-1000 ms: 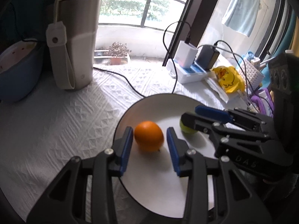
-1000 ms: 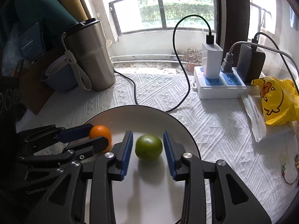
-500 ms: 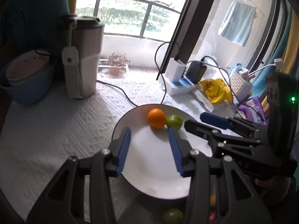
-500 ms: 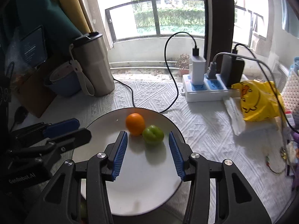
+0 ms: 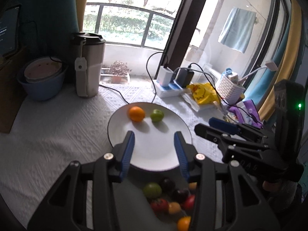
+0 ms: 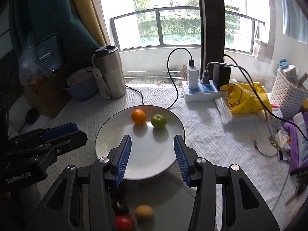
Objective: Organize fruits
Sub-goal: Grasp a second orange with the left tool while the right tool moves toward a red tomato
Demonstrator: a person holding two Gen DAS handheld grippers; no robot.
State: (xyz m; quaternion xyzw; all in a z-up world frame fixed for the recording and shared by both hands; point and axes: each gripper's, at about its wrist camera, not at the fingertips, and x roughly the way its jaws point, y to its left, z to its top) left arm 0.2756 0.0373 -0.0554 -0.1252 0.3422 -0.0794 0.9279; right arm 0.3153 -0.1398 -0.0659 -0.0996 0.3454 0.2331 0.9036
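Left tool [image 5: 155, 146] and right tool [image 6: 153, 150]: both spread wide, empty. Orange [image 6: 138, 116] and green apple [image 6: 158, 121] rest just apart on white plate [image 6: 107, 144].

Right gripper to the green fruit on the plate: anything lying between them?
Nothing. In the right wrist view only bare white plate lies between the open right gripper and the green fruit; the orange sits left of it.

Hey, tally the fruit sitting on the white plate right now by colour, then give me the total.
On the white plate:
Orange fruit: 1
Green fruit: 1
Total: 2
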